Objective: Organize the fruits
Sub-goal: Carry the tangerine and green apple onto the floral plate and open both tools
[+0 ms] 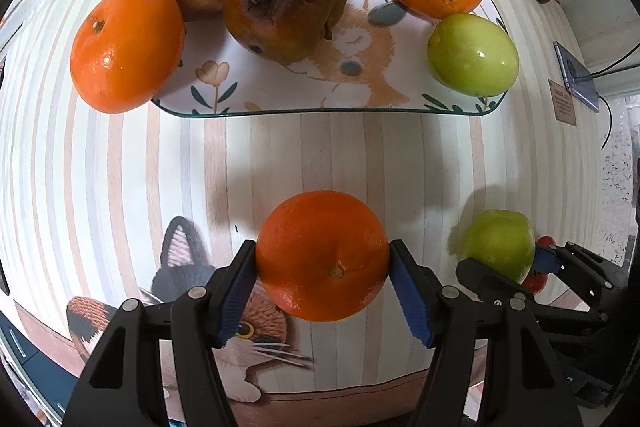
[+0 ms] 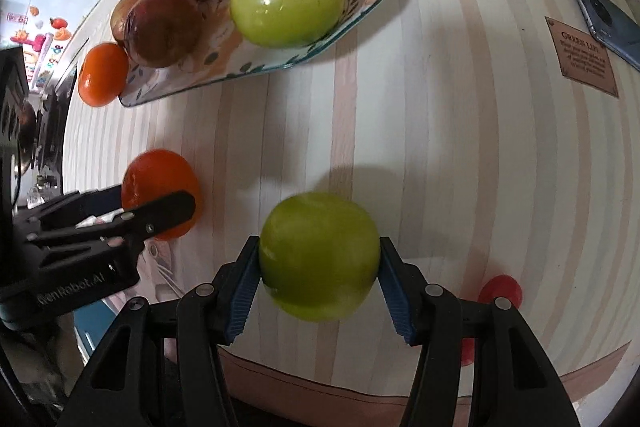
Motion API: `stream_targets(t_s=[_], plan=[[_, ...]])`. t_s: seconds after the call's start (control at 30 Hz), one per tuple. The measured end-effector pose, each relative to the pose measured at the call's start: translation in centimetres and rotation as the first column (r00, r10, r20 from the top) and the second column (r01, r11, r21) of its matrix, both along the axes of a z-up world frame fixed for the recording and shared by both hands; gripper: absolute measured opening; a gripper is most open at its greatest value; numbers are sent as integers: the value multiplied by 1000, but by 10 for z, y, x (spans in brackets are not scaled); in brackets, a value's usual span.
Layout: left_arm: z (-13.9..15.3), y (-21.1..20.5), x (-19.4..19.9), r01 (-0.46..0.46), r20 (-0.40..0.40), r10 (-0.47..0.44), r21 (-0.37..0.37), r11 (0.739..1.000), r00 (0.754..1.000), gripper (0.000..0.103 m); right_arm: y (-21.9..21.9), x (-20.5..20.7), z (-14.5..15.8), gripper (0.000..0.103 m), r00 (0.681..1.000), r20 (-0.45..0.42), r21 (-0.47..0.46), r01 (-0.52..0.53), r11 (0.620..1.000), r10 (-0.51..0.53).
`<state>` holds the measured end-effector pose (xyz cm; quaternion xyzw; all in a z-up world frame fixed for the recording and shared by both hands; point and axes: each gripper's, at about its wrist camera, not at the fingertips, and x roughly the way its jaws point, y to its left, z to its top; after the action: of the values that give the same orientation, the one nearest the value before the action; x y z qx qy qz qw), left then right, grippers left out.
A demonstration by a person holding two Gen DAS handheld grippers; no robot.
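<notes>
Resting on the striped tablecloth (image 1: 120, 167), a patterned plate (image 1: 320, 107) is carrying fruit: two oranges, apples and a green fruit (image 1: 472, 55). Left wrist view: nearer than the plate, the left gripper (image 1: 322, 281) is pinching an orange (image 1: 322, 255) between its blue pads. Right wrist view: below the plate (image 2: 360, 23), the right gripper (image 2: 318, 281) is clamping a green apple (image 2: 318, 255); a small red fruit (image 2: 502, 289) is lying right of it.
</notes>
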<state>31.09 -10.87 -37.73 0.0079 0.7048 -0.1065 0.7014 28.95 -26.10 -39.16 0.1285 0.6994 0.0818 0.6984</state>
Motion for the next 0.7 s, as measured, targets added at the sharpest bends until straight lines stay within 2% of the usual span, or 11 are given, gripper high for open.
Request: stream_targets(t_s=[0.13, 0.43, 0.7], plan=[[7, -1, -1, 11, 27, -11, -12, 1000, 1000, 63, -3, -4, 2, 59, 1000, 10, -4, 10, 1000, -10], [63, -12, 23, 35, 118, -25, -87, 996, 993, 63, -30, 8, 25, 59, 992, 72, 44, 96, 994, -99], [70, -34, 72, 52, 163, -43, -51, 997, 986, 63, -57, 43, 59, 59, 975, 145, 67, 159, 985, -168]])
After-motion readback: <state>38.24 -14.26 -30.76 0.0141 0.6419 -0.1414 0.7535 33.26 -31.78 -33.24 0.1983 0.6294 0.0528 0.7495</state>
